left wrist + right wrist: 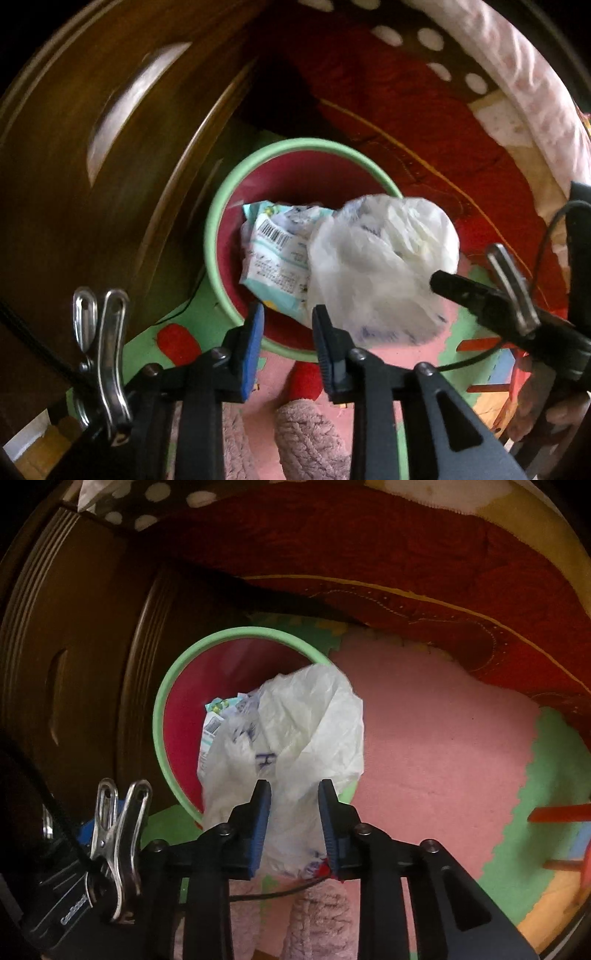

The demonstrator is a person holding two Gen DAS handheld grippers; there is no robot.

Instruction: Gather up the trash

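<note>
While both claws (288, 325) (294, 801) gape, white bag (295, 731) overhangs bin rim (162, 709), nothing pinched.

Pink-and-green foam puzzle floor mat (443, 746): dark brown wooden cabinet (92, 129) at its left edge, red quilted blanket (406, 554) overhanging far edge, 2 fuzzy mauve slippers (306, 435) on near part.

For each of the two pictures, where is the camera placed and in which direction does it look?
Left wrist view: on the left gripper, looking down into the bin; the right gripper enters from the right, slippers below.
Right wrist view: on the right gripper, looking down at the white bag on the bin's rim; slippers at the bottom.
Both share the bin, bag, wrapper, foam mat and wooden cabinet.
</note>
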